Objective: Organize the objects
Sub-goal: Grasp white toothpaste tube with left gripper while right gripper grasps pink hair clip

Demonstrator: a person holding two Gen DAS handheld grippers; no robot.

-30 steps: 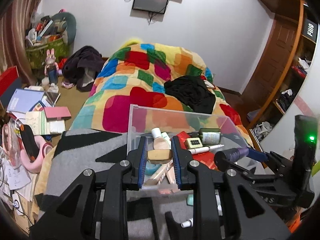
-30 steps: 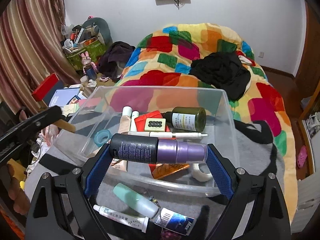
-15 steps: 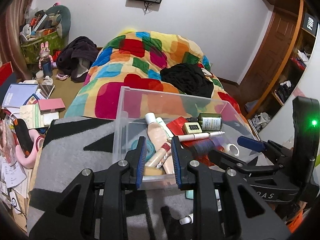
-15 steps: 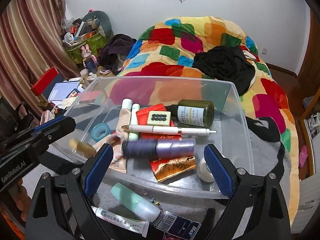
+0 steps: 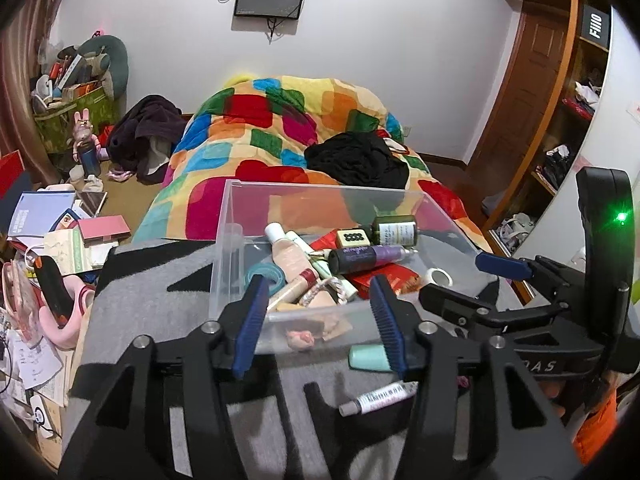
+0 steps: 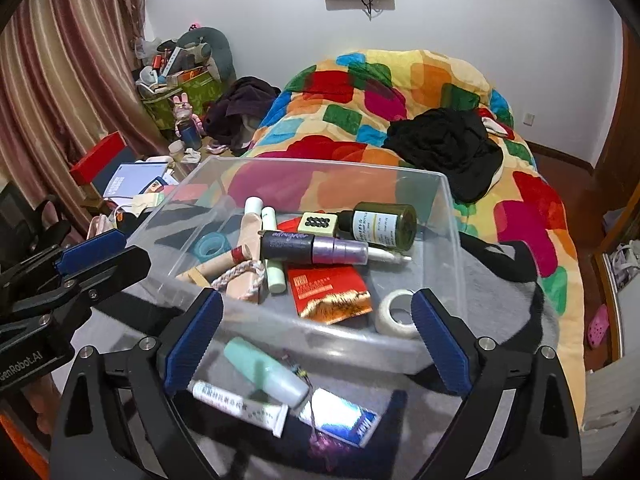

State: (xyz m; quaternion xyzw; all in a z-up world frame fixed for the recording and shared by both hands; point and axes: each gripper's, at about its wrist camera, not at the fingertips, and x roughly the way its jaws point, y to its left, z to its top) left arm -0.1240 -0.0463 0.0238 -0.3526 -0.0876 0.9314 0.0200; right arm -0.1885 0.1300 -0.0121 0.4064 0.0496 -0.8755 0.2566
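- Left gripper (image 5: 318,322): fingers spread wide, holding nothing, poised just short of the clear plastic bin's (image 5: 240,216) near wall.
- Right gripper (image 6: 316,338): fingers also wide apart and empty, hovering over a mint tube (image 6: 264,372) and a white tube (image 6: 240,404) lying loose on the grey blanket (image 5: 160,280), outside the bin, likely next.
- A purple spray bottle (image 6: 314,249) lies inside, atop other toiletries.

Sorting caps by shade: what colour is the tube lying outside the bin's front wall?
Mint green tube, clearest in the right wrist view.
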